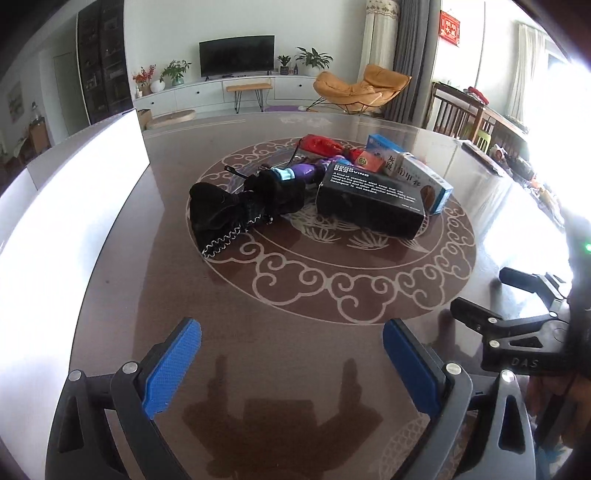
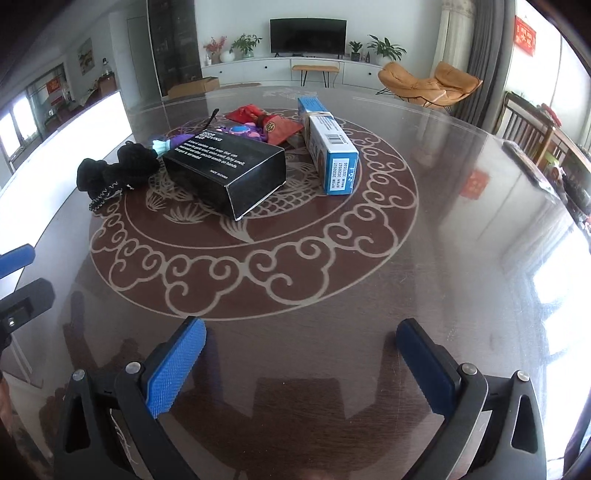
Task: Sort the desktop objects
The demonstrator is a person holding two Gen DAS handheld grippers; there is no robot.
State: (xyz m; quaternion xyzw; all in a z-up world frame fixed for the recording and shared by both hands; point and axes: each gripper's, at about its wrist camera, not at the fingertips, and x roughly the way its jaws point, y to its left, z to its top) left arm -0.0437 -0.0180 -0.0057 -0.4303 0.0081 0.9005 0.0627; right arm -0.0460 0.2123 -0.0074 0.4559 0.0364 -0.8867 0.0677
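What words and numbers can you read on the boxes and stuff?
"REMOVING", then small lines ending "Detergent is not needed": black box.
"20250517" and "20270516": end of the blue box; its barcode digits are too small.
"DAS": right claw, seen from the left wrist.
Chinese characters on the blue box side and the red wall sign: too blurred.

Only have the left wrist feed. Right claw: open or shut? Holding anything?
Observer: Right claw is open, nothing between its blue pads, only table beyond them.
Operator: Blue box and black box overlap for me. Touching?
Observer: No. The right wrist view shows a strip of table between the blue box and the black box.
Operator: Anything on the blue box's near end?
Observer: Printed date lines on the end face, and a barcode on the top face just behind it.
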